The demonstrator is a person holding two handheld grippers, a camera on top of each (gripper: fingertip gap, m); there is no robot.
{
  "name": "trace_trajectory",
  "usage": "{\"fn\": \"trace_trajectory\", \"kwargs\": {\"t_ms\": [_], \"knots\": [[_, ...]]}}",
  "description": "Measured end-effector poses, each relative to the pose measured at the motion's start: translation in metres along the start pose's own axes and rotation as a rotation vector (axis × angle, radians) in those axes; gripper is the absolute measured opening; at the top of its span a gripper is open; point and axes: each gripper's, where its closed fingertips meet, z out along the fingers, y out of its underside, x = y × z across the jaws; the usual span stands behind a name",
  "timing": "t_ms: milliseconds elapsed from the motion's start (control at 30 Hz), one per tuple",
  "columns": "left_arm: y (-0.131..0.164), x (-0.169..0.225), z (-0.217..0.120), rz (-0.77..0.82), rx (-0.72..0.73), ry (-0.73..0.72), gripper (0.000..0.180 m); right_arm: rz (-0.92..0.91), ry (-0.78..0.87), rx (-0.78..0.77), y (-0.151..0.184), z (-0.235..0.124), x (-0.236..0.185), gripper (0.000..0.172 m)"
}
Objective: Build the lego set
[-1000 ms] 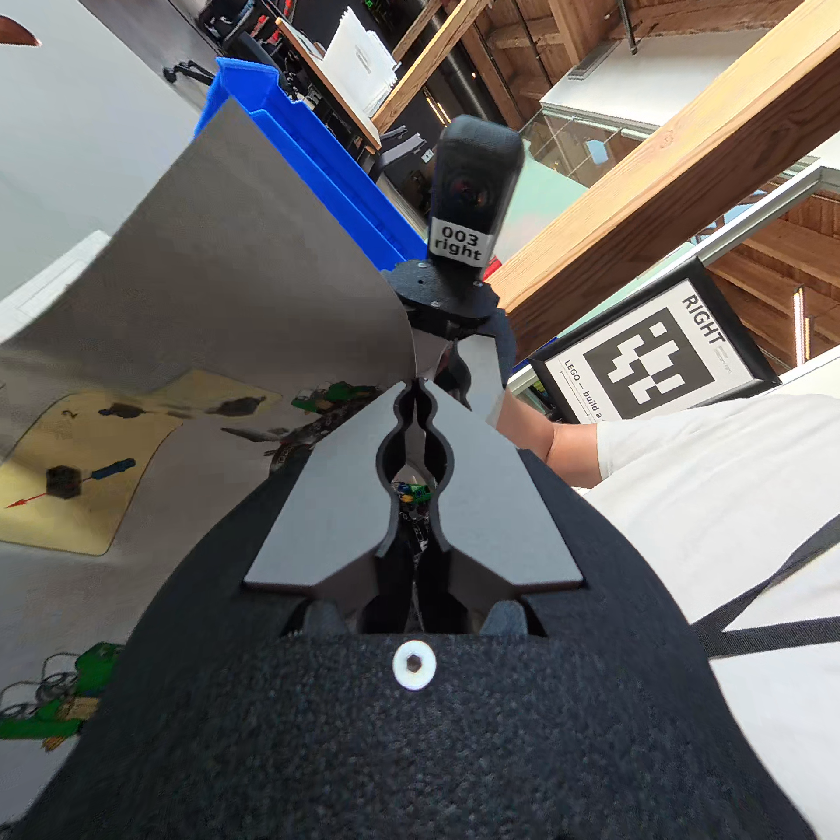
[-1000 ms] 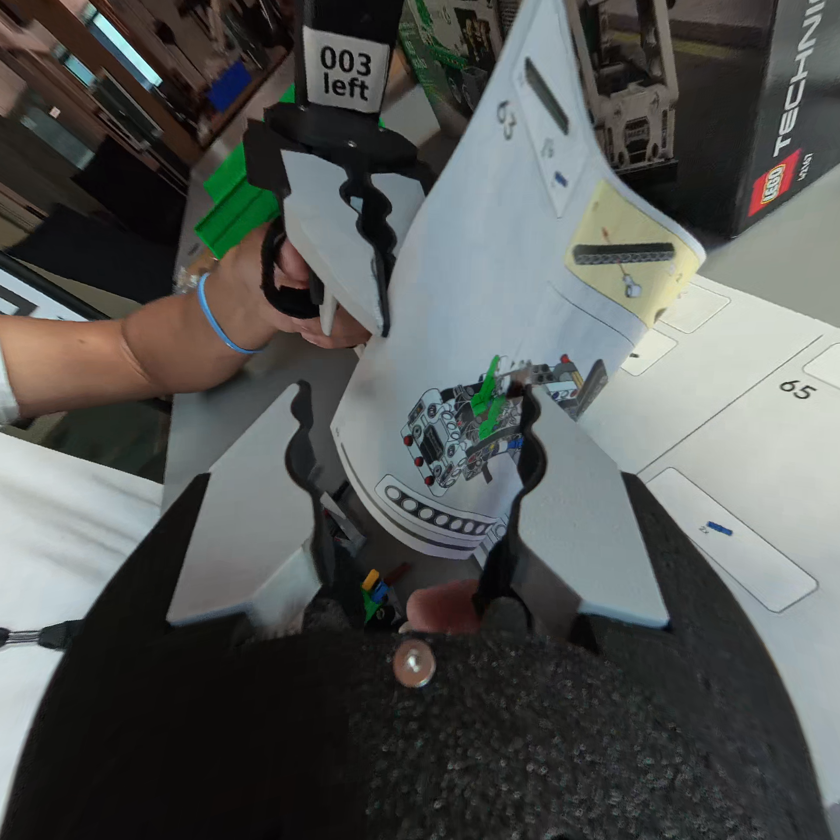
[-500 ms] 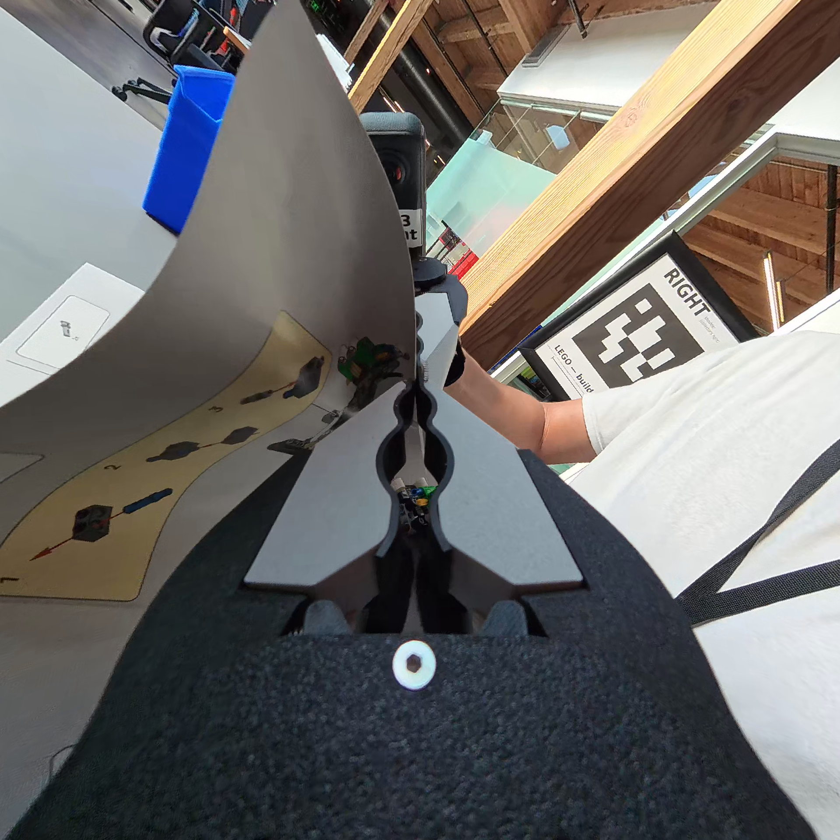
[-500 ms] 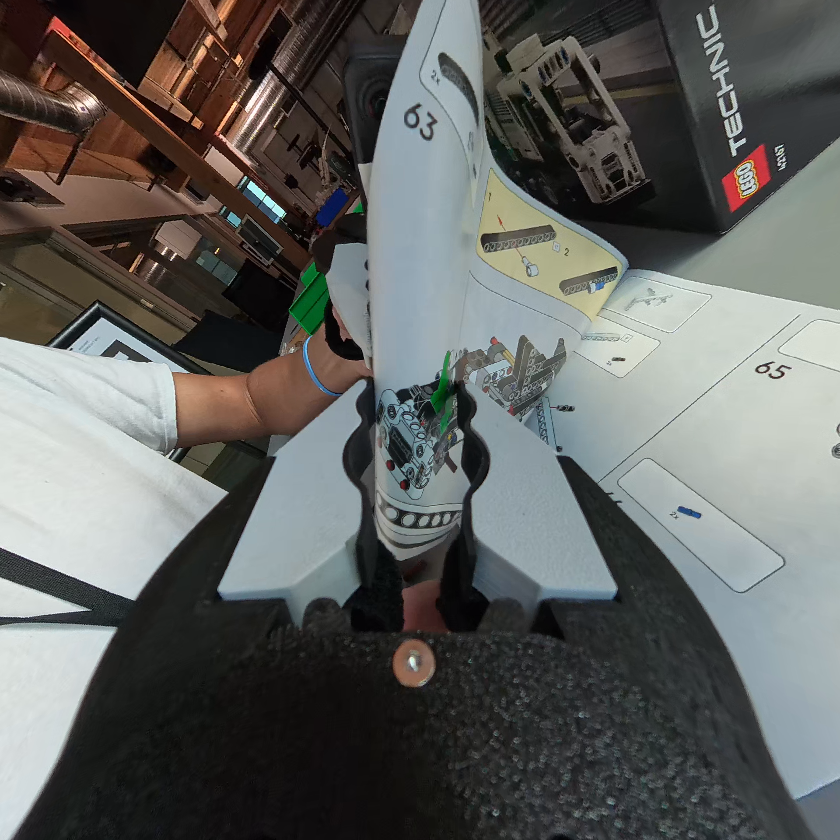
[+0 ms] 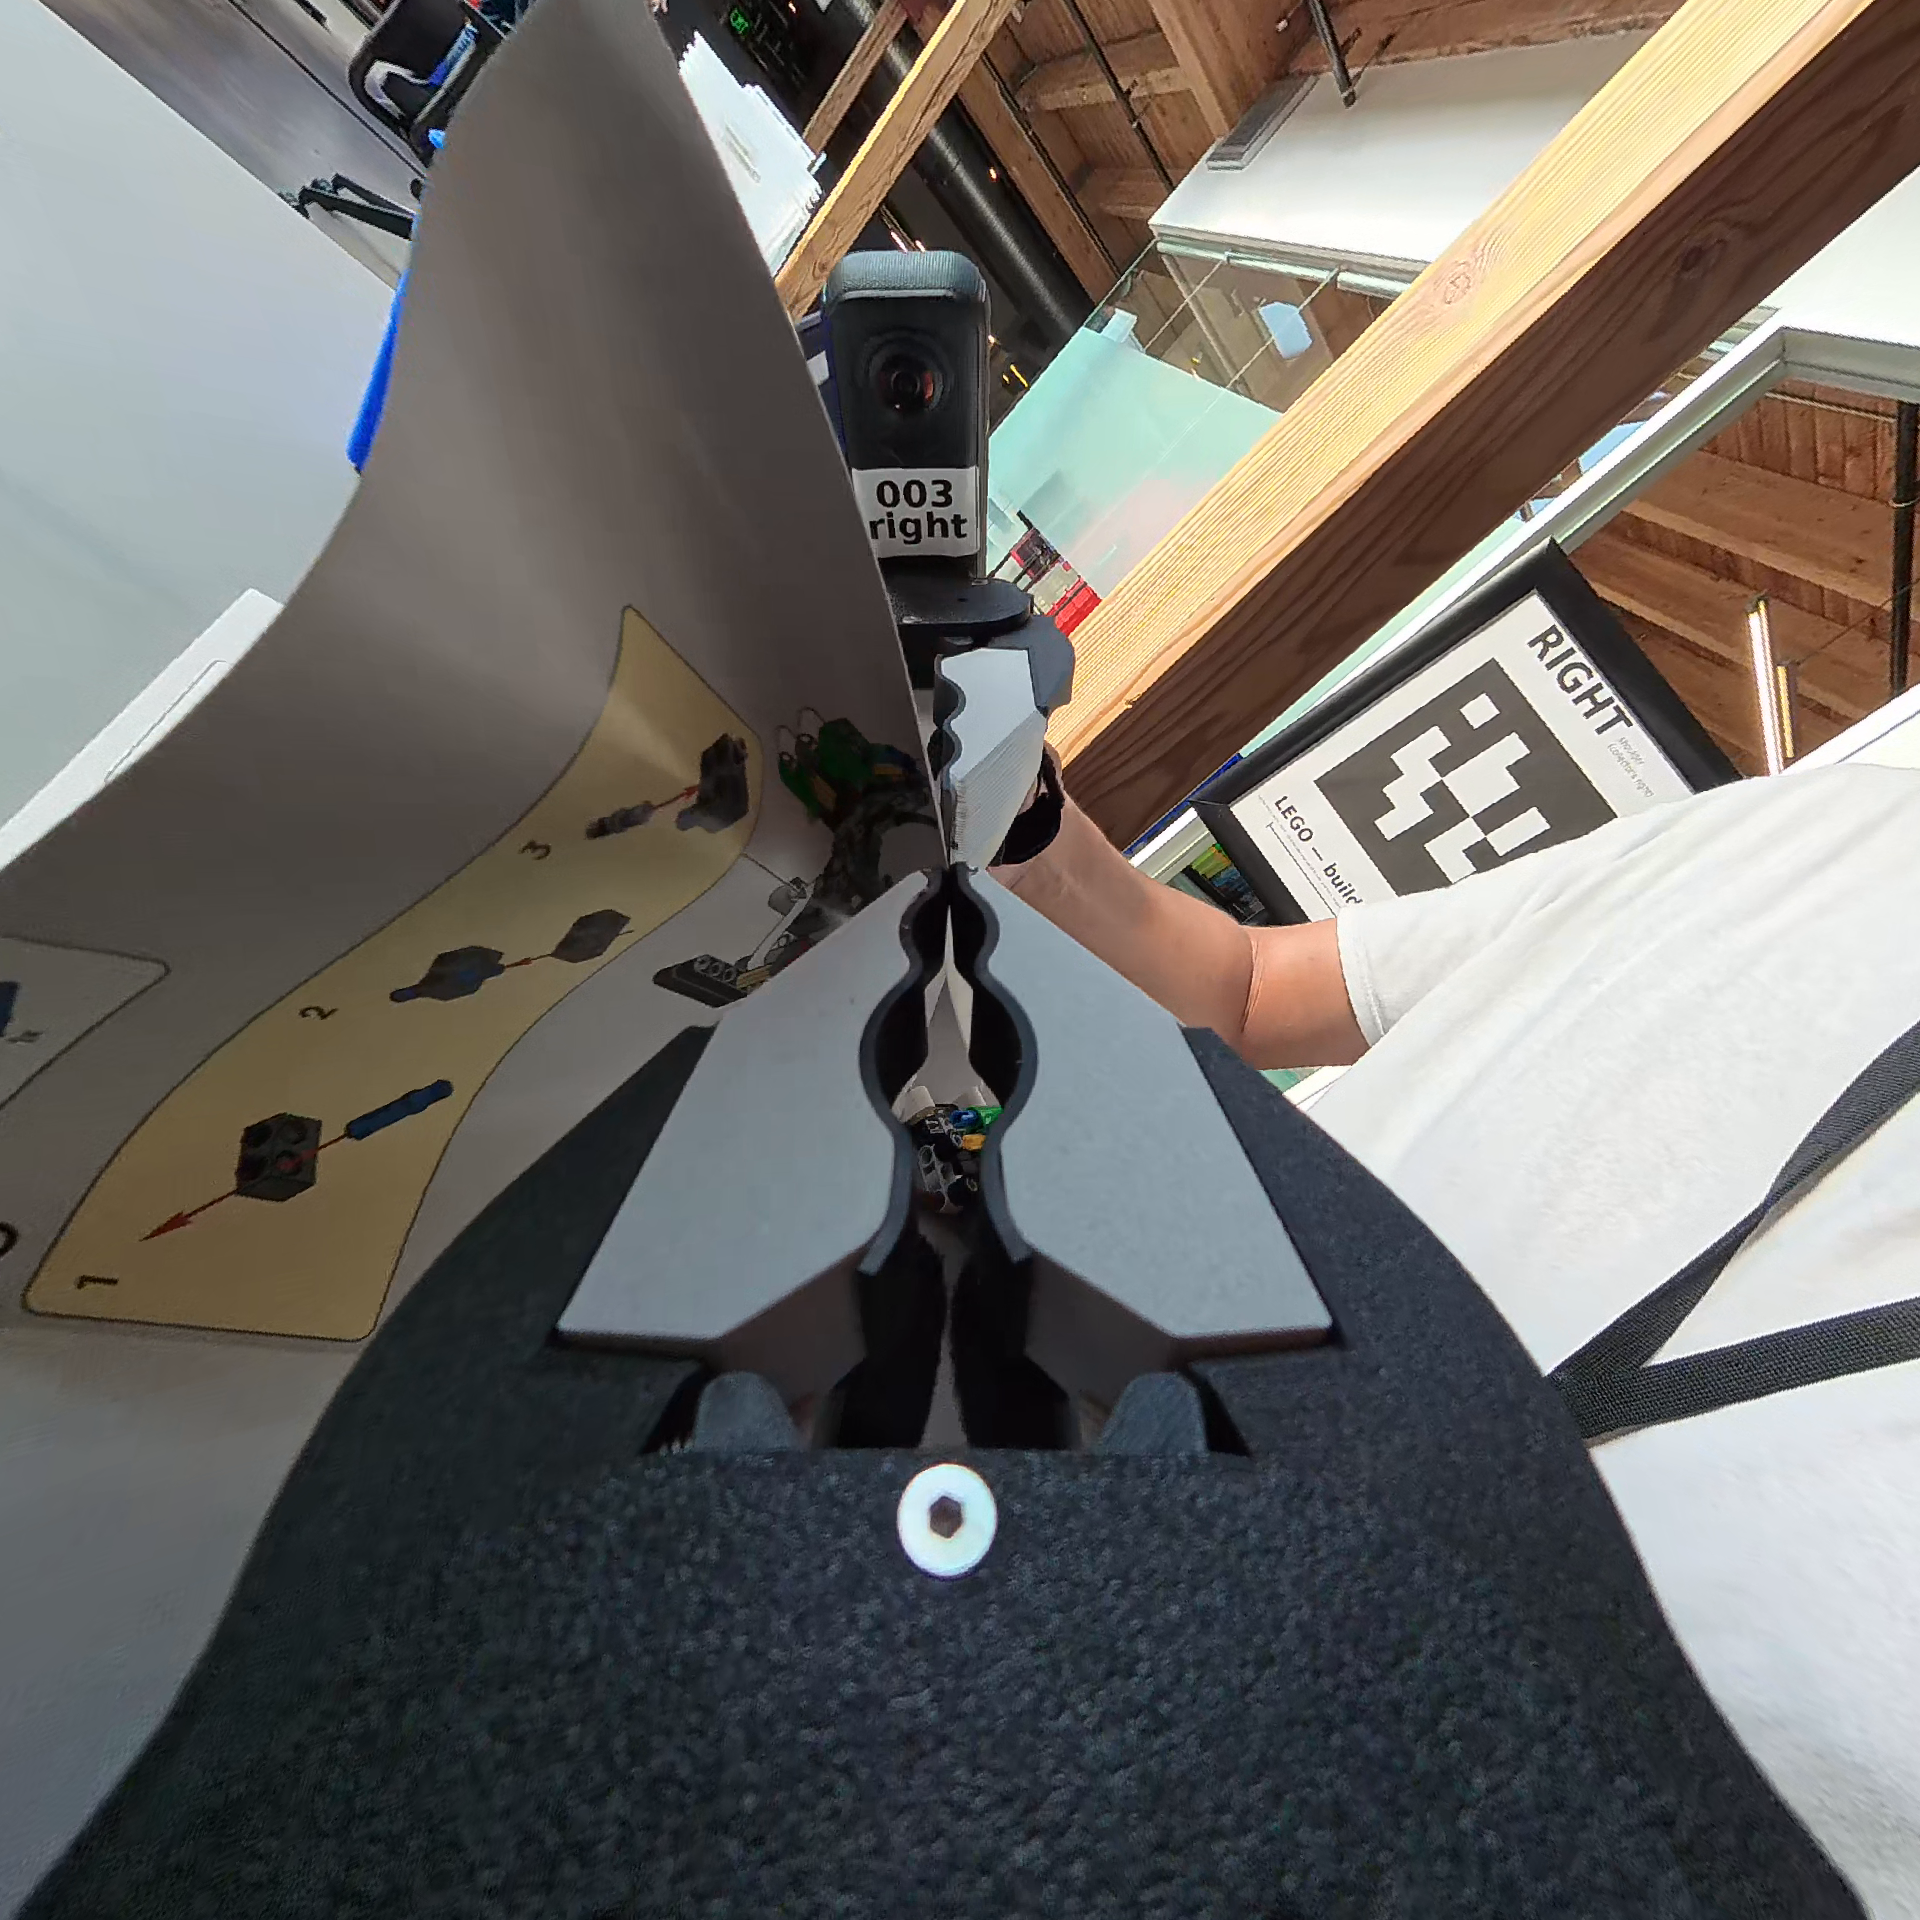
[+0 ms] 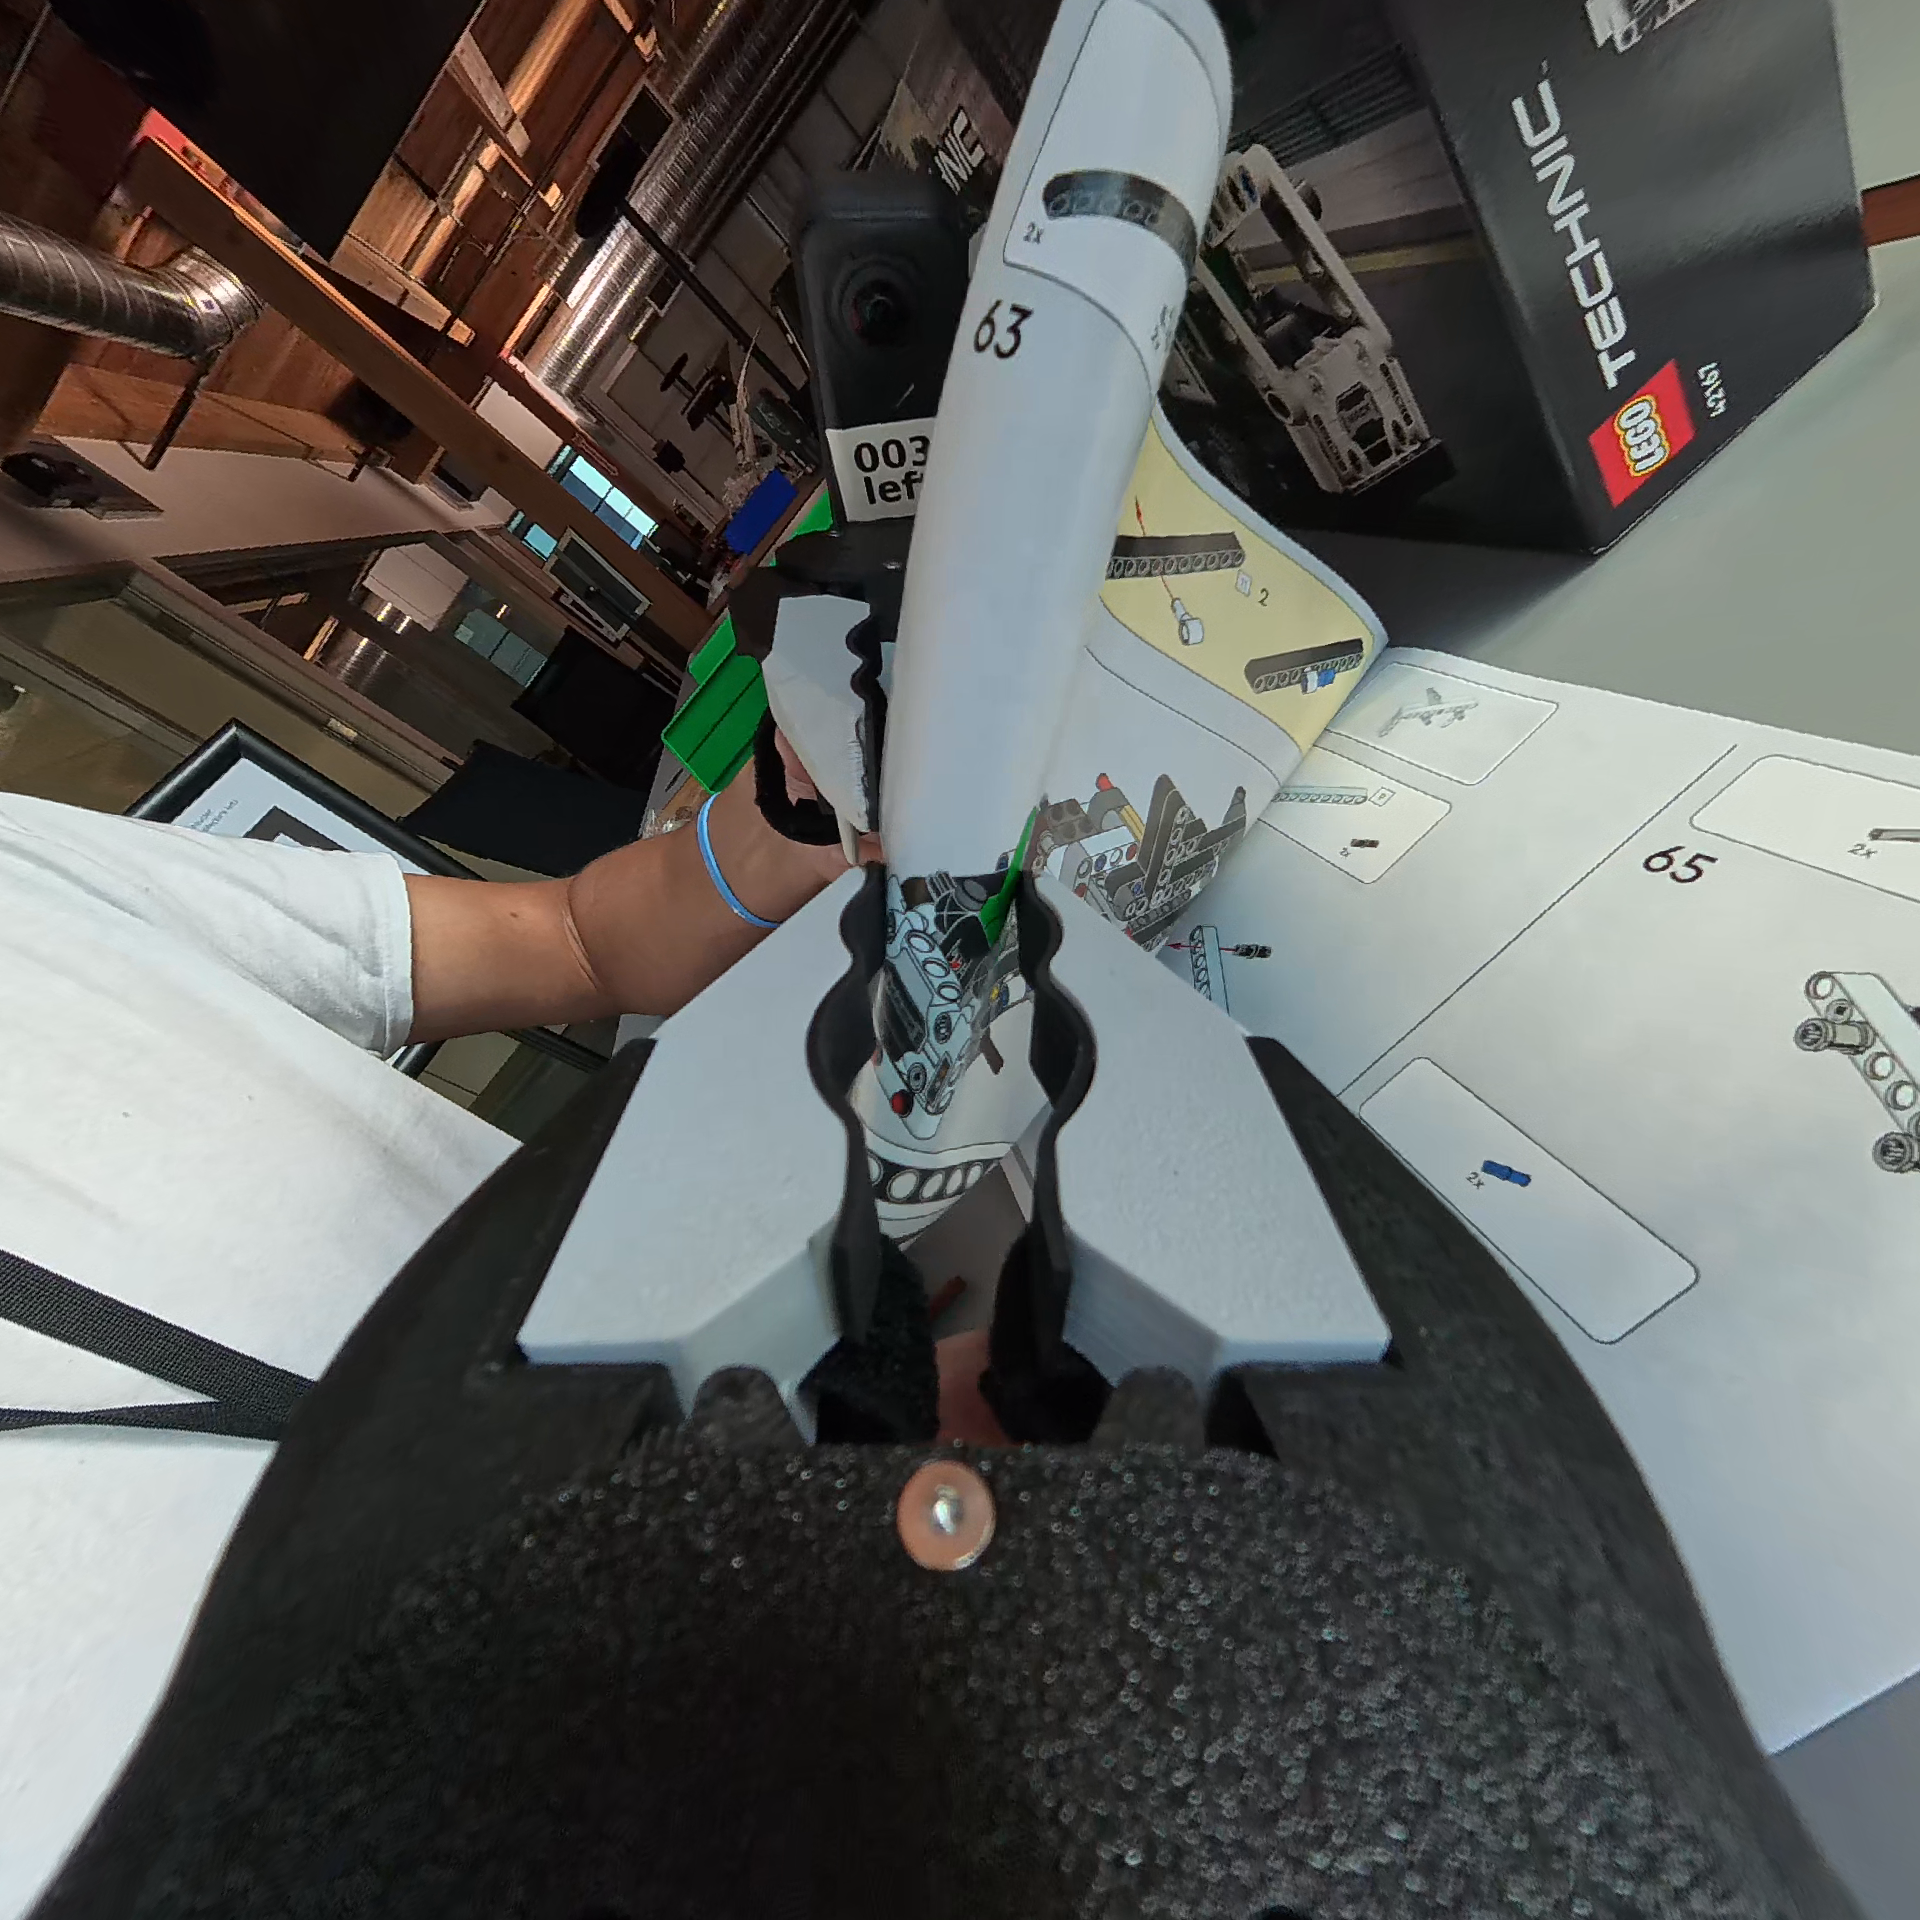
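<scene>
This looks like an open-plan office or workshop loft fitted out as a recording station. Heavy timber beams [image 5: 1455, 343] and wooden ceiling boards [image 6: 436, 239] run overhead, with a ribbed metal duct [image 6: 94, 296] and glass partitions [image 5: 1101, 447] beyond. Office chairs [image 5: 405, 73] stand on the floor in the distance. The grey worktop [image 6: 1766, 468] carries a building-set box [image 6: 1621, 260], an open instruction booklet [image 6: 1558, 987], and blue [image 5: 374, 384] and green [image 6: 717, 696] plastic bins. A framed card with a black-and-white square marker [image 5: 1455, 769] stands at the table edge.
</scene>
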Motion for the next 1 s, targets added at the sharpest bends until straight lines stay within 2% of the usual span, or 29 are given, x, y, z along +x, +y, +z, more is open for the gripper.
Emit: {"fn": "trace_trajectory", "kwargs": {"t_ms": [400, 500, 633, 867, 933, 1000], "knots": [[0.001, -0.005, -0.001, 0.007, -0.006, -0.025, 0.000, -0.003, 0.063, 0.016, -0.005, -0.012, 0.008, 0.029], [-0.003, -0.009, -0.004, -0.009, 0.026, -0.036, 0.000, 0.020, 0.027, 0.057, -0.013, -0.017, 0.000, 0.033], [-0.005, -0.008, -0.004, -0.023, 0.043, -0.024, 0.000, 0.039, 0.079, 0.039, -0.010, -0.015, 0.008, 0.023], [-0.002, -0.001, -0.001, -0.022, 0.024, 0.008, 0.000, 0.052, 0.088, 0.014, -0.006, -0.021, 0.012, 0.022], [-0.004, 0.000, -0.004, -0.026, 0.036, 0.017, 0.000, 0.047, 0.109, 0.019, -0.006, -0.024, 0.014, 0.006], [-0.006, -0.003, -0.007, -0.031, 0.046, 0.005, 0.000, 0.047, 0.116, 0.027, -0.007, -0.027, 0.016, 0.009]]}}
